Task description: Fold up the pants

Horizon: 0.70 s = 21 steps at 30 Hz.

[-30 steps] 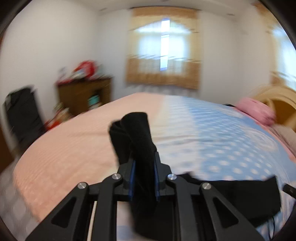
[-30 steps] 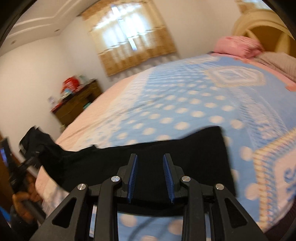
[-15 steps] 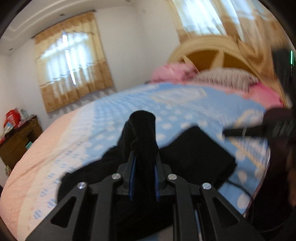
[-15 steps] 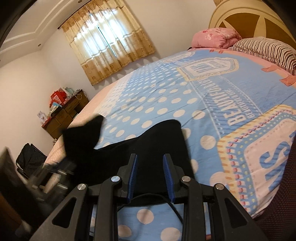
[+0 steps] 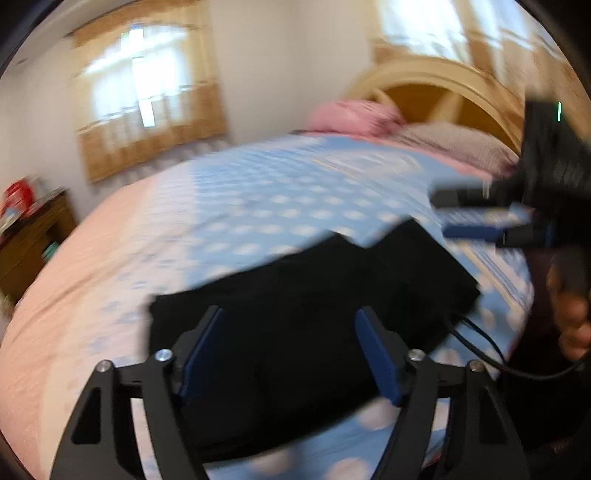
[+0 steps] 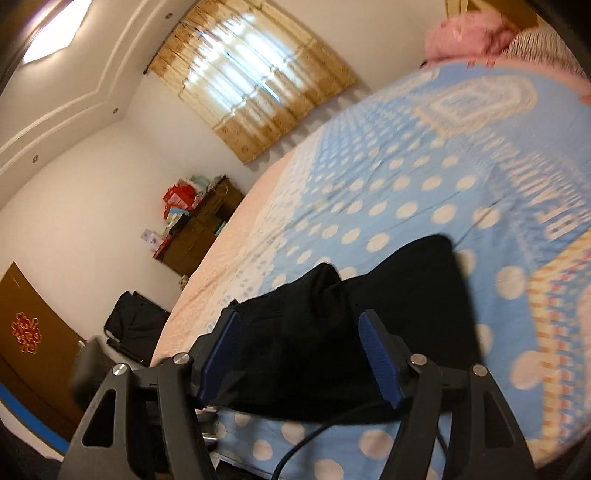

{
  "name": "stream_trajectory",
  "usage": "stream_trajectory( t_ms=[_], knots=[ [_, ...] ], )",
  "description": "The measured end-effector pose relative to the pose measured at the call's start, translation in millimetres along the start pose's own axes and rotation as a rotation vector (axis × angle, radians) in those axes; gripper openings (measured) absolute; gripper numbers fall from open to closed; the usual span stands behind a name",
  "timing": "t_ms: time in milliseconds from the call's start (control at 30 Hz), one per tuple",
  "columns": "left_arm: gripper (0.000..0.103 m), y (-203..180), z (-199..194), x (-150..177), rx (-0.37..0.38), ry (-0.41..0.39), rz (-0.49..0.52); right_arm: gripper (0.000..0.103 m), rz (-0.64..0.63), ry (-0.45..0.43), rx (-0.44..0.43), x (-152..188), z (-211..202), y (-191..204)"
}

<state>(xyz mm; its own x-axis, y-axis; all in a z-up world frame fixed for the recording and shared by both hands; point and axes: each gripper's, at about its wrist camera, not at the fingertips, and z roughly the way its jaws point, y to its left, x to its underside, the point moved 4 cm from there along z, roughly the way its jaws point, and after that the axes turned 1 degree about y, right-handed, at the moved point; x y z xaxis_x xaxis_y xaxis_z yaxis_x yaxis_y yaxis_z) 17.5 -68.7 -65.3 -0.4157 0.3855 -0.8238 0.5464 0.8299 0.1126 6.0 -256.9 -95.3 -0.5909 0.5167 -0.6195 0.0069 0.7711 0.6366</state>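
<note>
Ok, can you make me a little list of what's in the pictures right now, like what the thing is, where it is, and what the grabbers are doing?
item: black pants, folded over
where: lying on the blue dotted bedspread, near its front edge
left hand-held gripper: open, jaws just opened, pads not pressing the pants
right hand-held gripper: open, jaws just opened, holding nothing
top of bed: pink pillow
beside bed: brown cabinet with red things on it
picture quality: left view blurry
</note>
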Motion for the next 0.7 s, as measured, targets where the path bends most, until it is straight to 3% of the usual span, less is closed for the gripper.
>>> stream_trajectory(
  t_ms=[133, 267, 333, 433, 500, 567, 633, 700],
  knots=[
    [0.080, 57, -13, 5, -0.158, -0.009, -0.111, 0.069, 0.087, 0.029, 0.003, -5, 37, -12],
    [0.080, 102, -12, 17, -0.266, 0.039, -0.230, 0.068, 0.046, 0.110, 0.104, 7, 62, -8],
    [0.080, 116, -11, 23, -0.284, 0.053, -0.277, 0.068, -0.073, 0.071, 0.218, 18, 53, 10],
    [0.080, 126, -10, 33, -0.277, 0.070, -0.318, 0.068, -0.268, -0.018, 0.233, 30, 32, 44],
    [0.080, 129, -6, 37, -0.276, 0.086, -0.329, 0.068, -0.354, 0.018, 0.221, 38, 37, 59],
    [0.080, 127, -2, 41, -0.275, 0.101, -0.345, 0.060, -0.371, 0.050, 0.259, 43, 48, 58],
    [0.080, 129, -5, 45, -0.260, 0.107, -0.355, 0.039, -0.330, 0.116, 0.275, 49, 62, 46],
    [0.080, 131, -7, 46, -0.264, 0.108, -0.355, 0.032, -0.305, 0.148, 0.282, 55, 70, 37]
  ],
)
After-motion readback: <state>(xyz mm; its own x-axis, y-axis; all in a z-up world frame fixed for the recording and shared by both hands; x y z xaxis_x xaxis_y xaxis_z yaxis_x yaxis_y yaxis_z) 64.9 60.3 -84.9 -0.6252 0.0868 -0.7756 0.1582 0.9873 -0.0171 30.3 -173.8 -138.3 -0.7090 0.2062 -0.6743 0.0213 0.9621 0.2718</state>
